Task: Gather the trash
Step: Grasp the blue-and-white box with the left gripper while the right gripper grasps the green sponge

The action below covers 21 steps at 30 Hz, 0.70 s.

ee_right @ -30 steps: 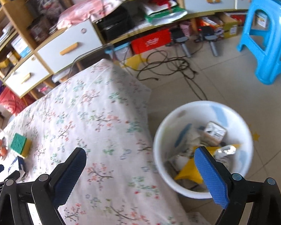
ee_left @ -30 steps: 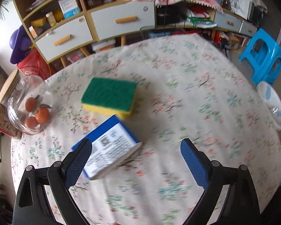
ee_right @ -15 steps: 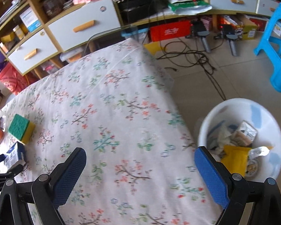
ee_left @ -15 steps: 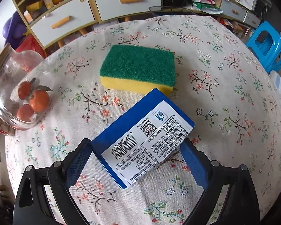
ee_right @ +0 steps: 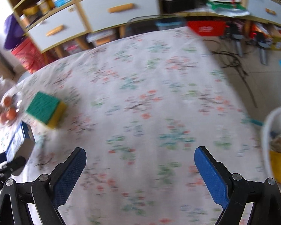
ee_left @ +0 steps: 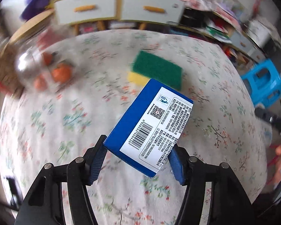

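Since the earlier frames the blue box (ee_left: 149, 126) has gone from lying loose between wide-spread pads to sitting wedged in the left gripper (ee_left: 136, 161), and the right gripper (ee_right: 140, 170) has swung away from the white bin (ee_right: 271, 131) so that it now looks across the floral cloth. Label side up, with its barcode and printed text showing, the box is tilted, its near end between the two blue pads and its far end pointing toward the sponge. Both pads meet the box's sides as the left jaws are closing on it. From the right wrist view the same box (ee_right: 18, 140) shows at the far left edge of the bench (ee_right: 149, 112), in the grip of the other tool. Just beyond the box lies a green-topped yellow sponge (ee_left: 157, 71), near it but apart. Further left stands a clear glass jar (ee_left: 33, 63) with orange fruit inside, badly blurred. The right jaws are spread wide with nothing between them, only tablecloth below. At the right edge of that view the white bin stands on the floor beside the bench, with crumpled wrappers and a yellow packet inside. A blue plastic stool (ee_left: 264, 86) stands on the floor past the bench, and a wooden shelf unit with grey drawers (ee_right: 119, 5) runs along the back wall
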Available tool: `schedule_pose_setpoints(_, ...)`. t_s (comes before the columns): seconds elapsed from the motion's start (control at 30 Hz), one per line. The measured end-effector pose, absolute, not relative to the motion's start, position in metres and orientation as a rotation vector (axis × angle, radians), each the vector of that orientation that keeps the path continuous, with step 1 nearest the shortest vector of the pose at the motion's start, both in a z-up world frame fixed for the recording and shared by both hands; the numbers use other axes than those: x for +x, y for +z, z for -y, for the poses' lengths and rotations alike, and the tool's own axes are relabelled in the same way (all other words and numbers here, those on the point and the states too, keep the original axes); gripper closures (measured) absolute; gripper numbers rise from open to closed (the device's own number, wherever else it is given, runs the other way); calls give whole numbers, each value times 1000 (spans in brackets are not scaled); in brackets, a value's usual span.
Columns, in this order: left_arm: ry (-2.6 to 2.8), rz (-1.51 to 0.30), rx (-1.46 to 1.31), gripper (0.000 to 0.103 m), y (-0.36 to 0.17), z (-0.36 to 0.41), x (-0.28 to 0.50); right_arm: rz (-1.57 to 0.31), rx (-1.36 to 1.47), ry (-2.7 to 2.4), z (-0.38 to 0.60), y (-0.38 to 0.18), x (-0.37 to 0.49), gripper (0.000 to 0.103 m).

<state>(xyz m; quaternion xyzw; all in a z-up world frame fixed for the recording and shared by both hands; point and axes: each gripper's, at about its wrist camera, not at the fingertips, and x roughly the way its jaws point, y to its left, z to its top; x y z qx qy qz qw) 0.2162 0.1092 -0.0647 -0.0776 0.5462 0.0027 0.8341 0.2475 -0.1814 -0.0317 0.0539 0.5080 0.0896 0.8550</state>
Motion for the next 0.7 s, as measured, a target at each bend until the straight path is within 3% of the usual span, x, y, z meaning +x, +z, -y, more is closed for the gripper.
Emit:
schedule_pose_setpoints(0.43,101,-1104,-337,39,-43,-160,188,-992,-282,499,33,-58,273,3)
schedule_pose_setpoints(0.7,142,-1092,-355,39,-39,-186,177,-1005,-327,539,-5,-82,309,3)
